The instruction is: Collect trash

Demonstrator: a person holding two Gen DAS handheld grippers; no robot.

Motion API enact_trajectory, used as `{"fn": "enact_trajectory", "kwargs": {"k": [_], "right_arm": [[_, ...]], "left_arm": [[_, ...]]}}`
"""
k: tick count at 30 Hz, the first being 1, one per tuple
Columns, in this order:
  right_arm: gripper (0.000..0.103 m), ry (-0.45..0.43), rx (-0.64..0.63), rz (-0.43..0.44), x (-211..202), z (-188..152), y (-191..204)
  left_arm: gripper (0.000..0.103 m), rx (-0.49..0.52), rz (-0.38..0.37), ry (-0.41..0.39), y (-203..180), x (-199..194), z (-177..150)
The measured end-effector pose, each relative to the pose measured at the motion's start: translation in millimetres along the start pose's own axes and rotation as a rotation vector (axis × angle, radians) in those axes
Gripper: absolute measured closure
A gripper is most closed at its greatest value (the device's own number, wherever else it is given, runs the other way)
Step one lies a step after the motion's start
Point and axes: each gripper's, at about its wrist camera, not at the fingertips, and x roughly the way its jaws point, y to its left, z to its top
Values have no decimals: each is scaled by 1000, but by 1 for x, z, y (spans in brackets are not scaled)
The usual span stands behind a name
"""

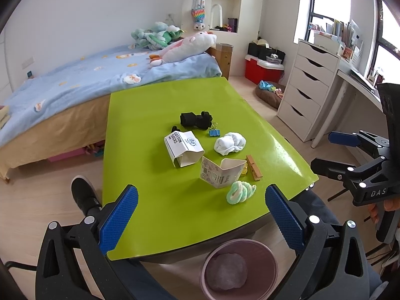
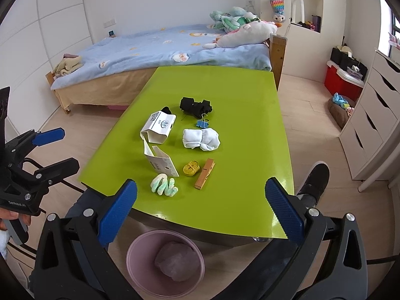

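Left wrist view: the left gripper point(image 1: 202, 218) fills the lower frame, its jaws spread wide and empty, their blue pads ribbed like rubber. Between them spreads a glossy lime-green table point(image 1: 140, 135). At centre lies a white cardboard "COTTON SOCKS" sleeve point(image 1: 183, 148), folded into a tent; just below it a second creased paper sleeve point(image 1: 221, 172). A soft white sock roll point(image 1: 230, 143) sits right of centre, a black sock bundle point(image 1: 196, 120) above, a fuzzy mint-and-white roll point(image 1: 240, 192) lower down. A round, smooth pink bin point(image 1: 240, 267) holding crumpled film stands at the bottom edge. The right gripper point(image 1: 327, 150), at far right, is also parted.

Right wrist view: the right gripper point(image 2: 201, 218) gapes empty in the lower frame. The cardboard sleeve point(image 2: 158, 127) lies left of centre, the paper sleeve point(image 2: 161, 162) below it, a wooden clothespin point(image 2: 205, 173) and a blue binder clip point(image 2: 202, 123) nearby, the bin point(image 2: 165, 262) at the bottom. The left gripper point(image 2: 58, 148) stands apart at left, open.
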Motion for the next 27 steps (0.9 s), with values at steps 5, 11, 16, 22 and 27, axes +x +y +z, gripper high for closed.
{"fn": "enact_trajectory", "kwargs": {"k": [5, 11, 16, 22, 27], "right_arm": [[3, 11, 8, 6, 2, 0, 0], [3, 21, 14, 0, 4, -2, 0], [3, 26, 10, -14, 5, -3, 0], [3, 26, 21, -6, 5, -4, -1], [3, 25, 26, 0, 5, -4, -2]], "left_arm": [[6, 0, -1, 3, 0, 1, -1], [6, -2, 1, 9, 0, 4, -2], [6, -3, 3, 9, 0, 5, -3], [6, -6, 10, 7, 0, 5, -3], [6, -7, 11, 8, 1, 5, -4]]}}
